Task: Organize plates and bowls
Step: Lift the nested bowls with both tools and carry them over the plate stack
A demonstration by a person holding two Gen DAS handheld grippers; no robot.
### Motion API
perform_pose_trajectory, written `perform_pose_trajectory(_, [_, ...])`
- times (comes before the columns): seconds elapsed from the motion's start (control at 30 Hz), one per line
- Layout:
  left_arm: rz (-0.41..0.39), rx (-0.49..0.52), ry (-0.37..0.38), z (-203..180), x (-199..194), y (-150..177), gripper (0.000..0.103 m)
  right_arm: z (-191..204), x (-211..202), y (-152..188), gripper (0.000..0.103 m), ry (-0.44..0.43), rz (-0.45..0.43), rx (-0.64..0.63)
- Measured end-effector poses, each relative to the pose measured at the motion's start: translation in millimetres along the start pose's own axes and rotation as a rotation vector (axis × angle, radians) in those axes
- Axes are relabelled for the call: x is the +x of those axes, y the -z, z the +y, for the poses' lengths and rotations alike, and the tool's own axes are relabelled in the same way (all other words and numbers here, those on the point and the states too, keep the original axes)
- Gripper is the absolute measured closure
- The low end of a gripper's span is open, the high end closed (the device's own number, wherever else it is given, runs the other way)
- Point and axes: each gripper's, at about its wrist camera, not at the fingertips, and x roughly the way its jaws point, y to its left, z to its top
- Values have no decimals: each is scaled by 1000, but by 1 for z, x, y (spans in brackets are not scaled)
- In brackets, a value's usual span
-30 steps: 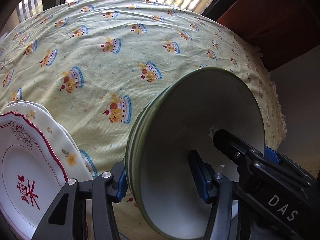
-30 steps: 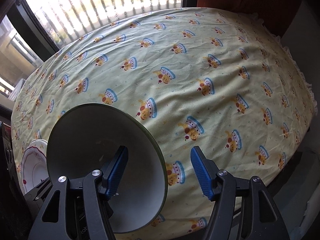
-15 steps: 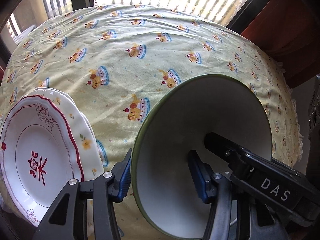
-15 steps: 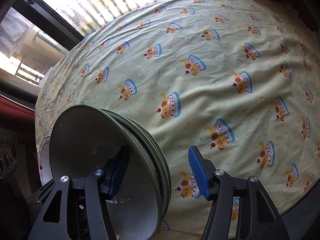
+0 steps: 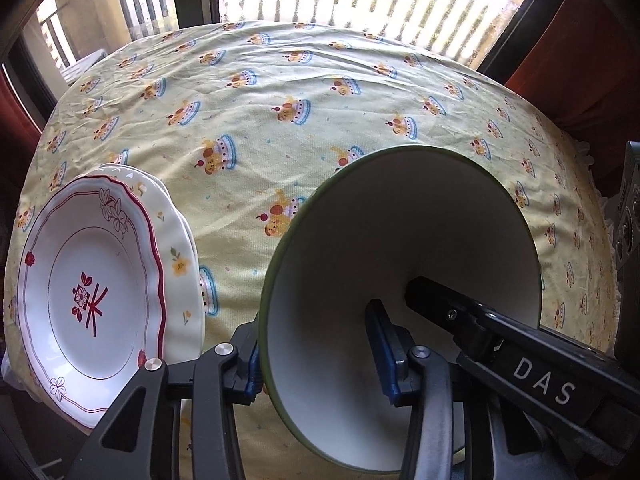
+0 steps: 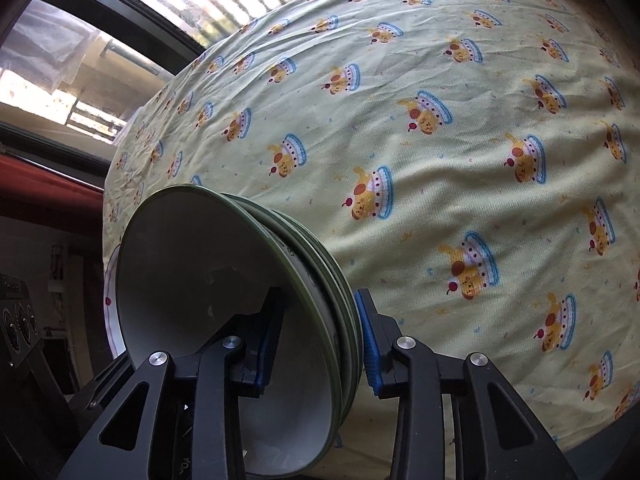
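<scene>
Both claws closing on bowl stack point(image 6: 224, 300), rims seemingly upward

Green-rimmed bowls nested in a stack, patterned plates piled alongside on a printed cloth.

The stack of glossy white-lined bowls with dark green rims point(image 6: 224, 320) shows several rims fanned one behind another in the right wrist view; in the left wrist view only the top bowl's pale interior point(image 5: 384, 248) faces the camera, tilted by the lens. Just left of it lies a pile of scalloped white plates point(image 5: 96, 292), the uppermost edged in dark red with a red flower motif at centre, a yellow-flowered plate point(image 5: 180, 264) showing beneath it.
</scene>
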Motion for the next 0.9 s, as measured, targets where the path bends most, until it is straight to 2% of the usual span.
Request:
perform_pose_trajectory(0.33, [6, -20, 19, -18, -4, 7, 63, -15, -14, 4, 64, 54, 22, 8])
perform_pose_trajectory(0.53, [-56, -35, 5, -32, -20, 14, 63, -17, -33, 6, 64, 49, -1, -34])
perform_pose_trajectory(0.73, [-102, -52, -28, -28, -41, 20, 64, -7, -47, 13, 64, 15, -14, -75])
perform_pose_trajectory(0.9, [-129, -38, -24, -18, -52, 19, 64, 7, -52, 17, 64, 13, -41, -84])
